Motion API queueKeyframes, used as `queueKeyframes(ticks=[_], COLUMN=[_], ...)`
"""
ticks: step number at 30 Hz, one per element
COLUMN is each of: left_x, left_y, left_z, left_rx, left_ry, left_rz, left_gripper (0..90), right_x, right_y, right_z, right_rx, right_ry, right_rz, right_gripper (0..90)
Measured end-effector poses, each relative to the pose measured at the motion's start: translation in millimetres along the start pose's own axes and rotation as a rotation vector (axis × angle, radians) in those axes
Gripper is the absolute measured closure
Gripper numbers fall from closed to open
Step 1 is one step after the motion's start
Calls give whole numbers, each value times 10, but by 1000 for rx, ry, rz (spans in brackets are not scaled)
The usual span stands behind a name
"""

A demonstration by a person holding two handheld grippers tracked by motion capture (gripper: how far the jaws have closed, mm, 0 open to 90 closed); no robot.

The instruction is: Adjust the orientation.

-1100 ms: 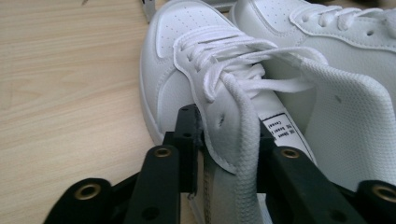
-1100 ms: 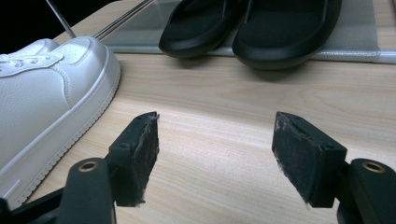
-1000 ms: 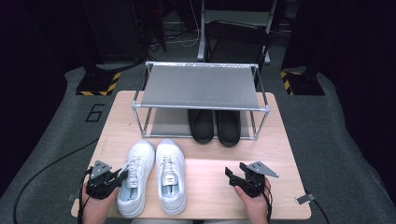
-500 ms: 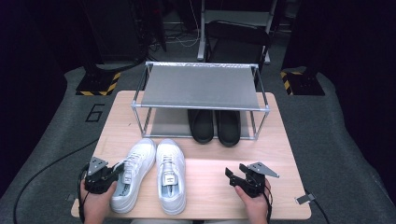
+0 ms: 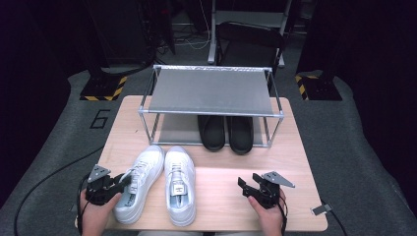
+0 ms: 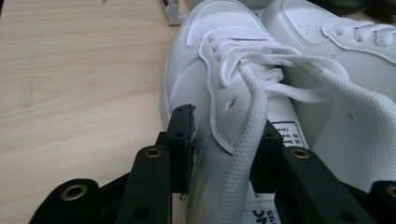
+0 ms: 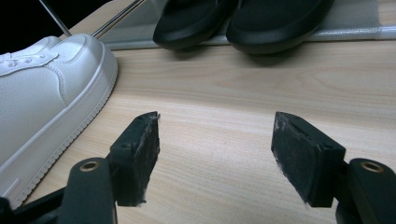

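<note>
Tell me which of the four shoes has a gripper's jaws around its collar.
The outer left white sneaker: the left gripper straddles its collar. Its mate and the black shoes are untouched.

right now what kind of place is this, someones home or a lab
Most likely a lab or recording setup, not a home: a small wooden table stands on grey floor matting, hazard-striped stand bases sit behind it, and cables trail across the dark background.

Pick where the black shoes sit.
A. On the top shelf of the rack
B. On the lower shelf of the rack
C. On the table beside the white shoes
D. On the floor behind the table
B: the black shoes stand side by side under the grey top shelf of the rack, toes toward the white shoes.
</note>
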State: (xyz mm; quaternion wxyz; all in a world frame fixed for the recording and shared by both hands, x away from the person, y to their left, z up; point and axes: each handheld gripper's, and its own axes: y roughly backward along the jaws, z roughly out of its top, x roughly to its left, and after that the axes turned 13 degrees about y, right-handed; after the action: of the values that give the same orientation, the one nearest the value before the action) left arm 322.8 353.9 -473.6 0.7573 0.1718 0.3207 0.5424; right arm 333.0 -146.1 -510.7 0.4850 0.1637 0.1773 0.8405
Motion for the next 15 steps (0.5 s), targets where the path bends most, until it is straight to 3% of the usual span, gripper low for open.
queueKeyframes(ticks=[2,5,8,11,15], left_x=[30,86,79,87,95], left_y=[11,29,48,67,71], left_z=[34,53,35,35,34], left_rx=[32,61,56,40,42], left_ry=[-46,-15,-41,-35,-87], left_rz=[-4,-35,-29,-24,-27], left_gripper=[641,594,591,579,580], right_x=[-3,-21,-39,-33,-31], right_y=[3,3,-2,-1,-12], right_z=[0,-6,-14,-20,-26], right_rx=[6,3,4,12,9], right_ry=[-7,-16,-26,-42,-28], right_rz=[1,1,2,3,6], right_gripper=[321,321,321,321,321])
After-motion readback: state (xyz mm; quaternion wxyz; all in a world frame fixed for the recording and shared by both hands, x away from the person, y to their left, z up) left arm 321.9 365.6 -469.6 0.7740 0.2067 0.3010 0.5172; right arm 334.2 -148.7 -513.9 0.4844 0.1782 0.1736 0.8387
